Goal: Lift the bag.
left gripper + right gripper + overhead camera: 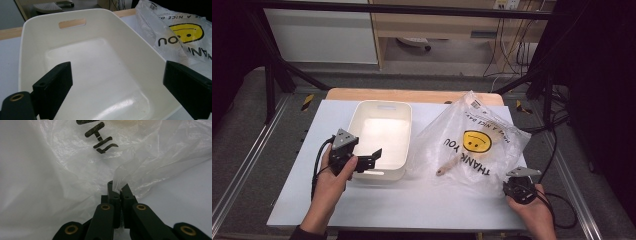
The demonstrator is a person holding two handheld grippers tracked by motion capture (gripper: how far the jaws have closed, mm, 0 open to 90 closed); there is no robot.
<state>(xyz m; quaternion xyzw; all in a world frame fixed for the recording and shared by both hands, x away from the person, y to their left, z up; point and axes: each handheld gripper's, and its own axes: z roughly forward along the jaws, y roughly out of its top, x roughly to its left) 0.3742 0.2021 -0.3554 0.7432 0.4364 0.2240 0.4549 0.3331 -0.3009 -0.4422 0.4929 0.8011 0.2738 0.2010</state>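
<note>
A clear plastic bag [472,142] printed with a yellow smiley face and "THANK YOU" lies crumpled on the right half of the white table [412,205]. Inside it is a wooden spoon [448,166] with its handle pointing to the near left. My right gripper [517,182] is at the bag's near right corner. In the right gripper view the gripper [118,188] is shut on a fold of the bag's film [75,165]. A white tub [382,104] stands empty left of the bag. My left gripper [373,160] hovers open over the tub's near rim. In the left gripper view its jaws [117,82] stand wide apart over the tub [125,37], beside the bag [180,32].
A wooden board edge [412,95] shows behind the white tabletop. Black frame bars [277,60] and cables [557,150] run around the table's sides. A cabinet [322,35] stands beyond on the floor.
</note>
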